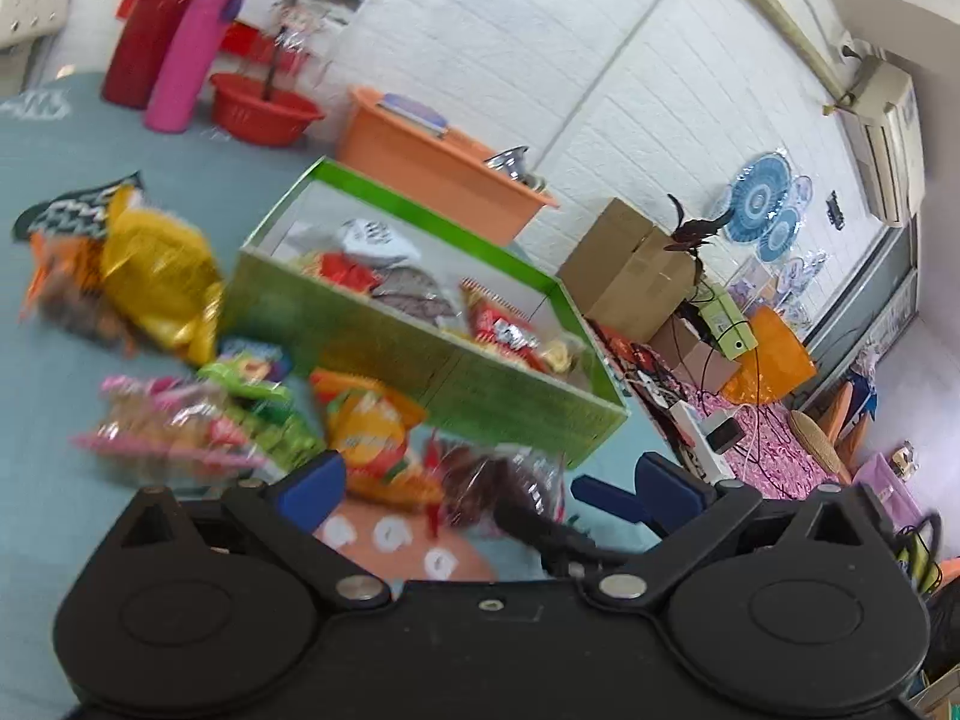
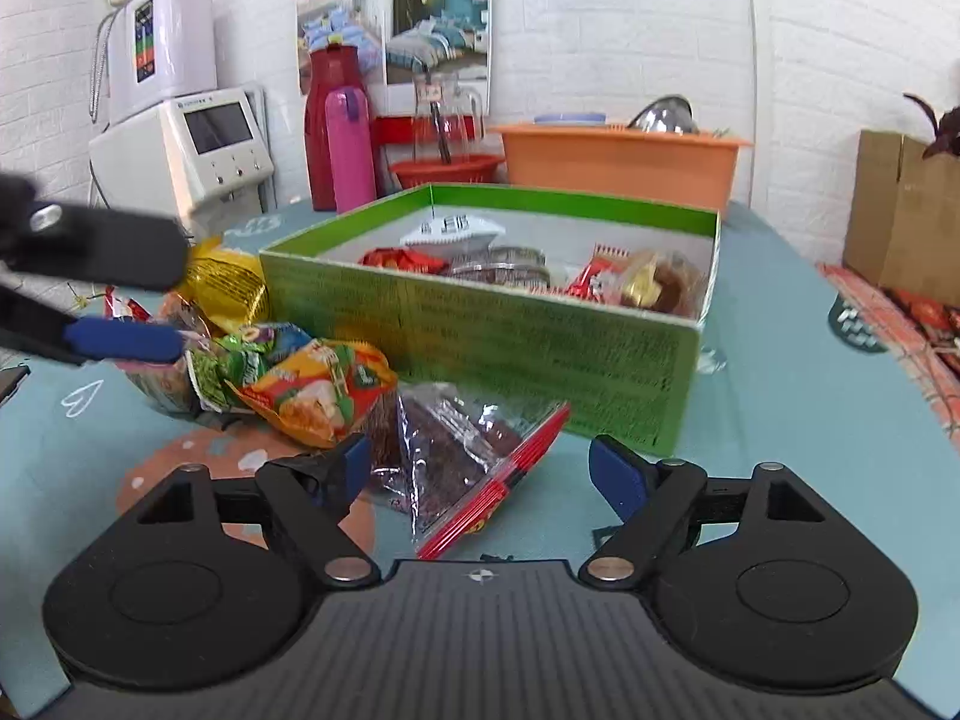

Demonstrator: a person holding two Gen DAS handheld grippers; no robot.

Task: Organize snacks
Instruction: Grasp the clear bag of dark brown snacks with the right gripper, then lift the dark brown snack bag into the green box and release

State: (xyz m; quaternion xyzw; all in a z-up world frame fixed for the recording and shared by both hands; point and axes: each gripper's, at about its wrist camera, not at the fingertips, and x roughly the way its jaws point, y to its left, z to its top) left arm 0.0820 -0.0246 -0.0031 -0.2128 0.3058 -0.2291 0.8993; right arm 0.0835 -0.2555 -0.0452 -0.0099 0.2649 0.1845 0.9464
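1 green box stands on the teal table, open-topped, holding several snack packets: at least 1 white, 2 red and 2 clear dark-filled ones can be told apart. Loose snacks lie left of and in front of the box: 1 gold bag, 1 orange bag, 1 green packet, 1 clear red-edged bag of dark pieces, with further packets too blurred to count. Left gripper: jaws spread wide, holding nothing, over the loose pile. Right gripper: jaws spread wide, the clear bag lying between them, ungripped. Behind the box: 1 orange basin, 1 red bowl, 1 pink flask, 1 red flask
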